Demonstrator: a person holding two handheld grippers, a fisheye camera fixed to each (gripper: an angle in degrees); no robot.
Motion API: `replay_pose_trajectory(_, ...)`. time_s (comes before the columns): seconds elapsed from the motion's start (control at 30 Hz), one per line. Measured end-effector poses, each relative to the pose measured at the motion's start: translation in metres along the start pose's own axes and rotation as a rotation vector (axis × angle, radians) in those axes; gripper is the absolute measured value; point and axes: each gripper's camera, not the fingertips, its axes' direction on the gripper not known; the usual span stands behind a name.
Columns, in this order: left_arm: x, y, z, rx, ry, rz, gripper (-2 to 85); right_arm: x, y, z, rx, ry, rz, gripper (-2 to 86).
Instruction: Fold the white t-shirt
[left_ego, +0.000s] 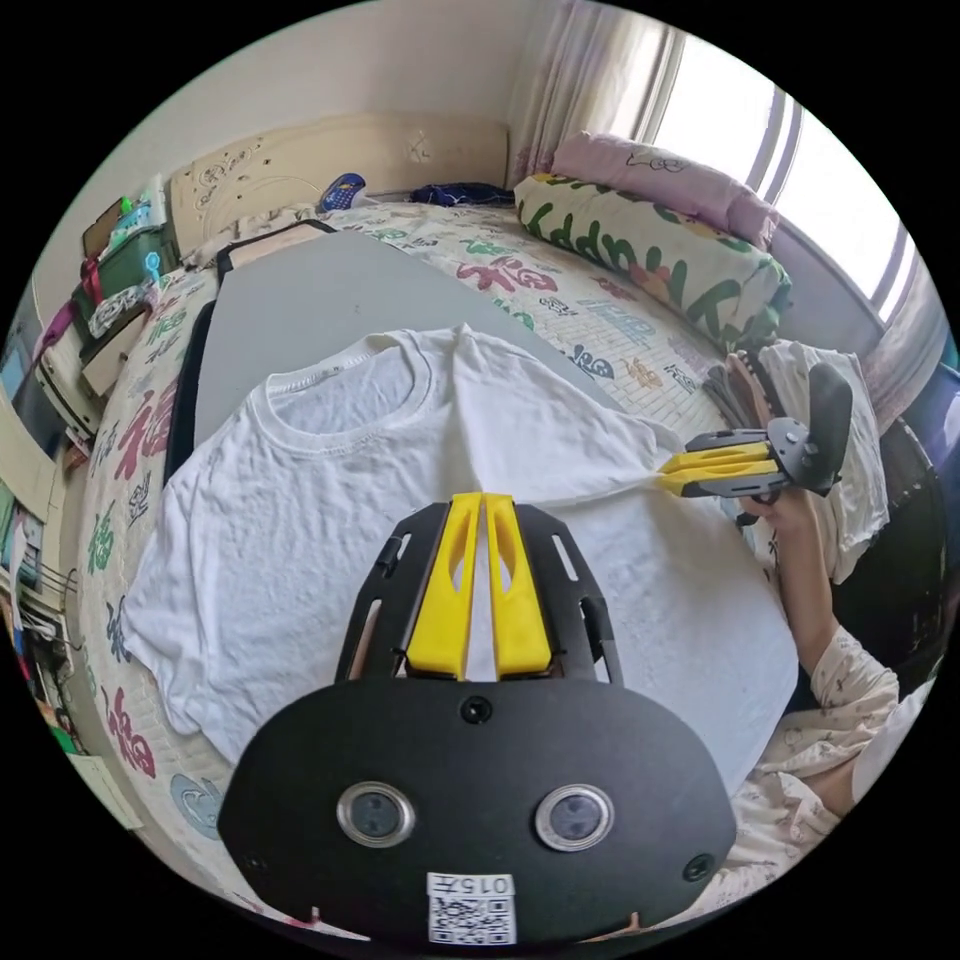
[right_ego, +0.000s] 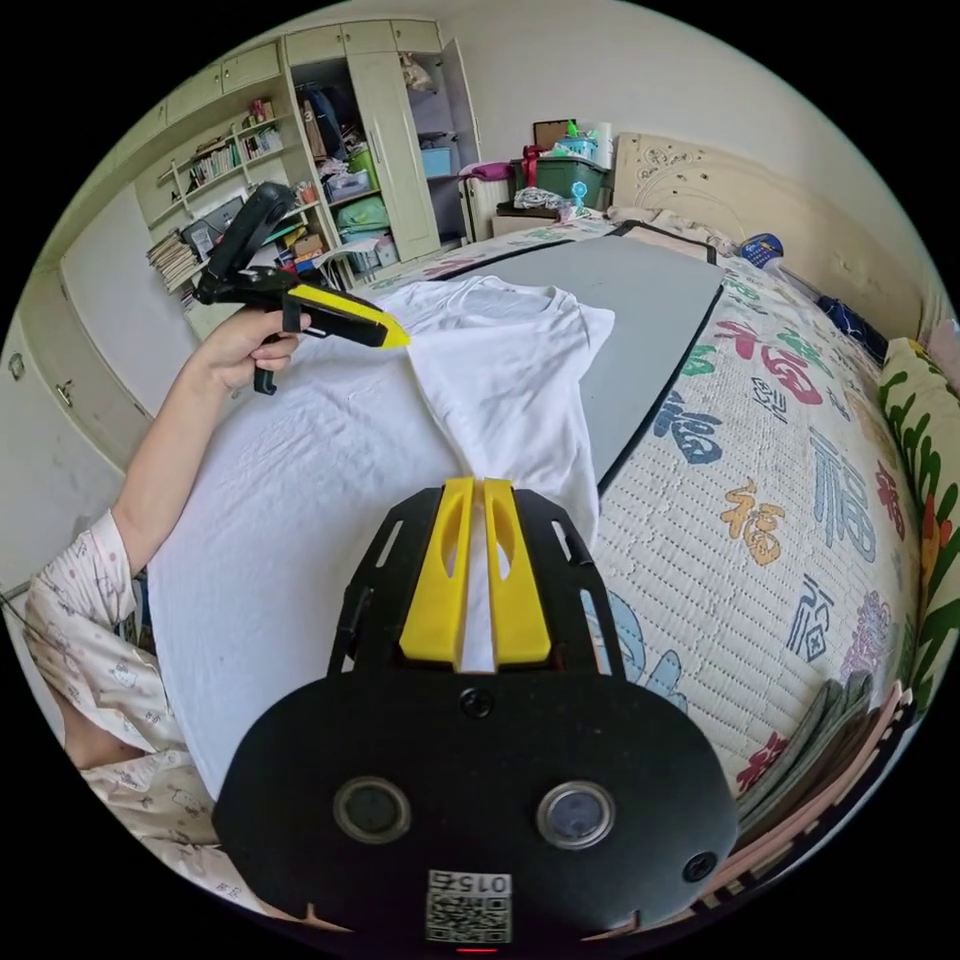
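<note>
The white t-shirt (left_ego: 290, 520) lies front up on a grey board (left_ego: 300, 300) on the bed, collar towards the headboard. My left gripper (left_ego: 480, 498) is shut on a pinch of fabric near the shirt's middle. My right gripper (left_ego: 668, 472), held by a hand, is shut on the shirt's edge at one side. A raised ridge of cloth runs between the two. In the right gripper view my right gripper (right_ego: 478, 490) holds the t-shirt (right_ego: 300, 480) beside the grey board (right_ego: 650, 300), and my left gripper (right_ego: 400, 338) pinches cloth further along.
A patterned bedspread (right_ego: 780, 500) covers the bed around the board. Rolled quilts and pillows (left_ego: 650, 240) line the window side. A pile of folded clothes (right_ego: 830, 730) lies on the bed's edge. Wardrobe and shelves (right_ego: 390, 130) stand behind. The person's arm (right_ego: 150, 470) reaches in.
</note>
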Motion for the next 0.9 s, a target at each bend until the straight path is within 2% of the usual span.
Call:
replay_pose_trajectory(0.2,-0.001,0.015,0.009,-0.097,0.018,0.046,1.0,0.025,0.005,-0.024,0.015,-0.070,-0.044,6.0)
replay_pose_trajectory(0.33,0.024,0.023,-0.005,0.010,-0.039,0.101,5.0,0.069,0.020,-0.059,0.154,0.030,0.079,8.3)
replay_pose_trajectory(0.5,0.080,0.029,0.002,0.140,0.112,0.254,7.0,0.092,0.016,-0.050,0.107,0.187,0.114,12.4)
replay_pose_trajectory(0.6,0.103,0.030,0.021,0.144,0.148,0.292,8.1,0.100,0.010,-0.041,0.084,0.219,0.116,11.1)
replay_pose_trajectory(0.77,0.124,0.036,0.050,0.067,0.047,0.312,8.3,0.117,0.001,-0.044,0.063,0.254,0.120,6.6)
replay_pose_trajectory(0.9,0.126,0.039,0.062,0.024,0.043,0.308,8.3,0.140,0.002,-0.054,0.063,0.221,0.152,5.2)
